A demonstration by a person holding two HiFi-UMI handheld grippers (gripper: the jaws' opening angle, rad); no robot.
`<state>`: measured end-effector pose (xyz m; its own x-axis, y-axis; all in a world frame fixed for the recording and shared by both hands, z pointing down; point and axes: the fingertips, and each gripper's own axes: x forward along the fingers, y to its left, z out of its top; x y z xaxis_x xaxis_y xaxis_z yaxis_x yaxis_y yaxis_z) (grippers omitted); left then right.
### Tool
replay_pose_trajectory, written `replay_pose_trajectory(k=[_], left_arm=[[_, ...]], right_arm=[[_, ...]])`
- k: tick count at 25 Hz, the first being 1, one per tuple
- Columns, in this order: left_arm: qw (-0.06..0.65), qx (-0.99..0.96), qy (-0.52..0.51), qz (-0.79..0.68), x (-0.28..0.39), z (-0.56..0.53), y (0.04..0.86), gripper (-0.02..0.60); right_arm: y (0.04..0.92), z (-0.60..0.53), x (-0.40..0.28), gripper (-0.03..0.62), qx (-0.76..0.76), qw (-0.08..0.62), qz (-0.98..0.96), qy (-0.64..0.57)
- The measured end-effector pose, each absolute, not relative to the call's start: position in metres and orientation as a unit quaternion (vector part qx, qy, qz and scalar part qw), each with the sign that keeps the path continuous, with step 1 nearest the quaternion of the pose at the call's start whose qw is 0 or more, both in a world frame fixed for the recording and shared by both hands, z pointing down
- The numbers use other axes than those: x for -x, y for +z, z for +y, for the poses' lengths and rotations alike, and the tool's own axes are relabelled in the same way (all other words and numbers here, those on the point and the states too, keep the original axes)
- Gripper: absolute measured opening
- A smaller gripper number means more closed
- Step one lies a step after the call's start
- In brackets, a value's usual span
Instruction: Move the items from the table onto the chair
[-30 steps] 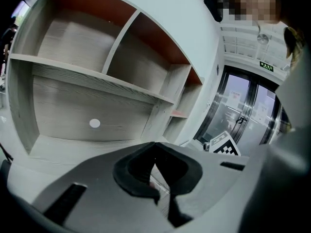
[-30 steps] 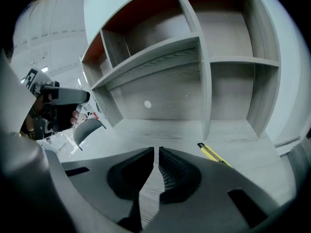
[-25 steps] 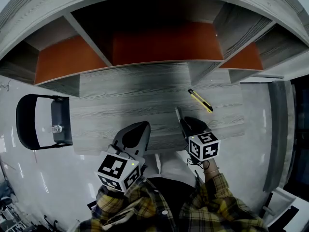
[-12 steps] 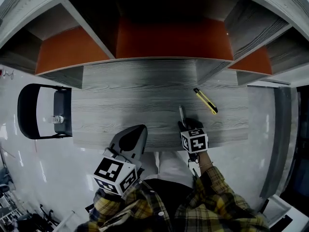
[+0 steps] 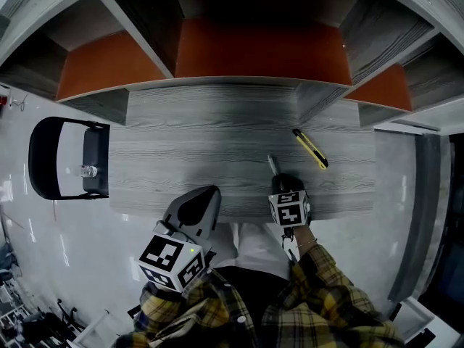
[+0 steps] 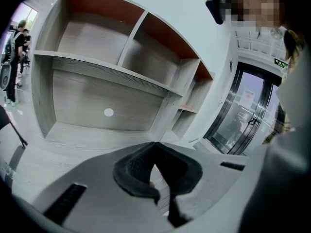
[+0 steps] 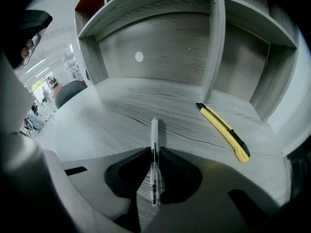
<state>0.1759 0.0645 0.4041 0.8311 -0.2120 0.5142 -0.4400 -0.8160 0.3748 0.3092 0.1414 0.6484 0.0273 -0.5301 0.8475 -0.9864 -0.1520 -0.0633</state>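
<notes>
Grey-grained wood of the table (image 5: 181, 143) is seen to carry two items yet to be moved: a pen (image 7: 154, 130) near the front edge and a yellow utility knife (image 5: 310, 149) lying well apart from it, further back and to the right. One small clear item (image 5: 87, 171) appears already to be set on the chair (image 5: 40, 158), which stands beside the left end of the table; what that item is cannot be made out. The task is therefore judged to be at an early stage, with the pen now being picked up and the knife left untouched. The right gripper (image 7: 154, 152) is pitched steeply down over the front of the table, its marker cube turned upward, with the plaid sleeve (image 5: 326, 296) trailing behind it. Its jaws have just been closing and are drawn in onto the pen's barrel, which runs lengthwise between the pads with its tip projecting ahead towards the shelf unit (image 5: 261, 49). Whether the pen has been raised off the wood cannot be told. The left gripper (image 6: 154, 145) is held off the table's near edge, tilted only gently downward and aimed at the shelves; its jaws are brought together at the tips and nothing is gripped between them.
</notes>
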Motion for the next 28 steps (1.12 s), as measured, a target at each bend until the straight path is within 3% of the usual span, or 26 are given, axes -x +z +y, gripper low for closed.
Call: replay_pose_trajectory(k=[6, 18, 28], left_arm=[[0.244, -0.926, 0.225, -0.181, -0.180, 0.070, 0.400, 0.005], [0.236, -0.932, 0.190, -0.198, -0.194, 0.069, 0.384, 0.005], [0.246, -0.923, 0.175, -0.237, -0.176, 0.056, 0.382, 0.005]], right_arm=[[0.647, 0.143, -0.308, 0.054, -0.627, 0.319, -0.595, 0.390], [0.610, 0.133, -0.322, 0.052, -0.623, 0.186, -0.623, 0.436], [0.567, 0.108, -0.306, 0.052, -0.594, 0.166, -0.675, 0.405]])
